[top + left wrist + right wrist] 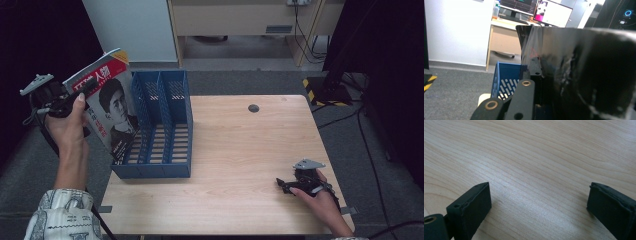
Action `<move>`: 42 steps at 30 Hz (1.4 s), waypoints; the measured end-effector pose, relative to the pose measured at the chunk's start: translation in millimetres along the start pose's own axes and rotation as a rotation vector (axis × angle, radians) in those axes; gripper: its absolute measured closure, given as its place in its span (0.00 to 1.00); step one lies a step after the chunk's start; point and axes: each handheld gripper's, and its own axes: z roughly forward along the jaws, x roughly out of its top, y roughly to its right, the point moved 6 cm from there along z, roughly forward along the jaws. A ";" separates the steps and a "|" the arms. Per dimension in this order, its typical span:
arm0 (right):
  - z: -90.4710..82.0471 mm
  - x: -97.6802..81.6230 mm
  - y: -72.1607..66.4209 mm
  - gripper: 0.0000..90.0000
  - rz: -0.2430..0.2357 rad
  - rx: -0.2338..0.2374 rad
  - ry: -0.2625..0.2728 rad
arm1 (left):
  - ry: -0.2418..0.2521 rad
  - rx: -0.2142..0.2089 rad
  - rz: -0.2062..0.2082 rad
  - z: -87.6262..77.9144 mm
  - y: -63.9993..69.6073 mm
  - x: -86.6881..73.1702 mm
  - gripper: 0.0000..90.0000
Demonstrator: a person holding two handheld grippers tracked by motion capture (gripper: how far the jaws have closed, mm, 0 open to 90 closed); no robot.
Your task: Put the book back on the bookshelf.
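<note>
A magazine (112, 105) with a red title band and a portrait cover is held up, tilted, off the table's left edge, its lower corner against the left side of a blue slotted file holder (165, 130). My left gripper (84, 91) is shut on the magazine's left edge. In the left gripper view the glossy dark cover (584, 75) looms close on the right, with the blue holder (506, 80) below and behind it. My right gripper (283, 184) rests low over the wooden table (240, 150) near its front right corner. It is open, its two black fingers (474, 205) wide apart over bare wood.
A small dark round hole (254, 108) sits near the table's far edge. Grey carpet surrounds the table. A white cabinet (135, 25) and a wooden desk (240, 20) stand beyond it, and a black stand with cables (332, 85) is at the far right.
</note>
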 end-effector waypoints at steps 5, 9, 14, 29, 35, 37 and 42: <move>0.0 0.0 0.0 0.06 0.000 0.000 0.000 | 0.008 0.015 0.032 -1.5 1.1 -5.5 0.96; 0.0 -0.1 0.1 0.06 -0.002 0.000 -0.001 | 0.027 0.016 0.029 -1.0 1.1 -10.4 0.96; 0.0 0.0 0.0 0.06 -0.001 0.001 0.000 | 0.043 0.023 0.038 1.7 1.9 -16.6 0.96; 0.0 0.0 0.0 0.06 0.000 0.000 0.000 | 0.068 0.013 0.065 9.1 2.3 -42.9 0.96; -0.1 0.0 0.0 0.06 -0.001 0.001 0.000 | 0.070 0.005 0.058 10.2 0.6 -50.7 0.96; -0.1 -0.1 0.0 0.06 -0.002 0.002 -0.001 | 0.073 0.006 0.060 9.3 -0.4 -52.4 0.96; -0.1 0.0 0.0 0.06 -0.001 0.001 -0.001 | 0.082 -0.001 0.050 6.7 -4.2 -57.2 0.96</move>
